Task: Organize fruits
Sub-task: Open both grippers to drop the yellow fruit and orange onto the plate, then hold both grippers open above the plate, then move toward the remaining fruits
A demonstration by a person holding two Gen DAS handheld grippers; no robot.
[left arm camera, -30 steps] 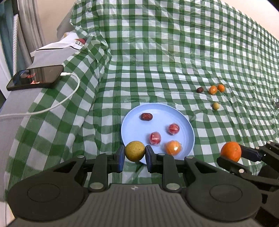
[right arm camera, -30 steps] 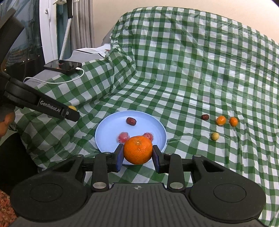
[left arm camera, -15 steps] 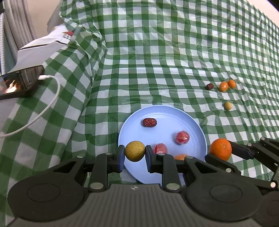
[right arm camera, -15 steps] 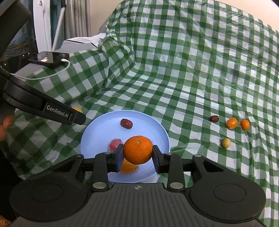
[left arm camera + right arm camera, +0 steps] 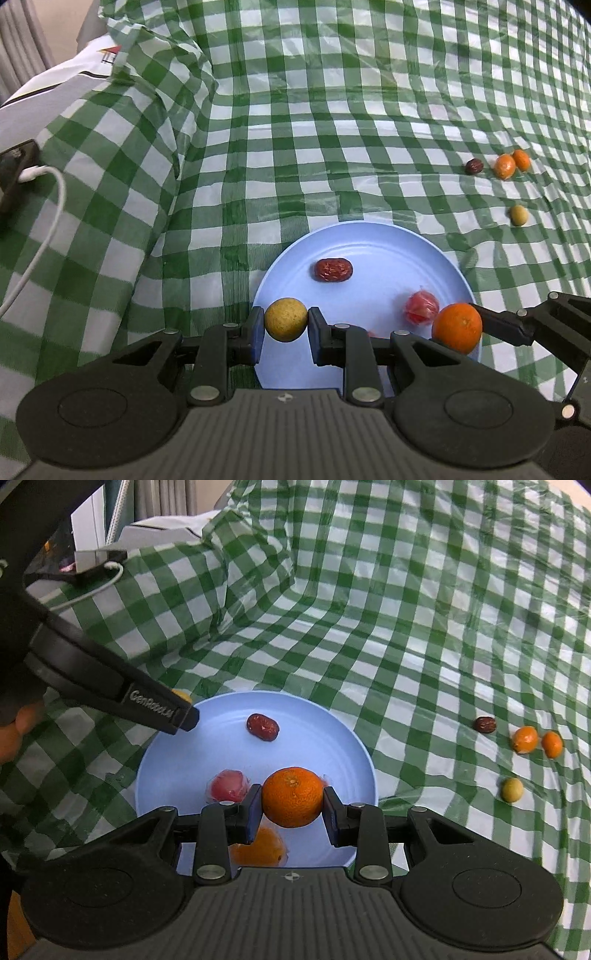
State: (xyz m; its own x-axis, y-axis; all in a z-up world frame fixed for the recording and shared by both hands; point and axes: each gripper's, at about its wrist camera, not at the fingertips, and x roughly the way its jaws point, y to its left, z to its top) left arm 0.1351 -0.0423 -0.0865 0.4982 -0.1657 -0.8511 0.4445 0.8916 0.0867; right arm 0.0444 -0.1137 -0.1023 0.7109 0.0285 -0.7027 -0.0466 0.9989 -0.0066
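My left claw (image 5: 286, 320) is clamped on a small yellow fruit (image 5: 286, 319) at the near-left rim of the blue plate (image 5: 373, 251). My right claw (image 5: 291, 798) pinches a mandarin (image 5: 292, 796) above the plate's middle. Both look light, round, prone to rolling; I'd grip across their widest part.

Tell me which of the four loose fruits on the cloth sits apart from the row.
The yellow-green fruit: nearer the camera, alone, below the date-and-two-oranges row.

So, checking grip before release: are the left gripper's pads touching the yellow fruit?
Touching. The left wrist view shows both blue pads pressed against the yellow fruit.
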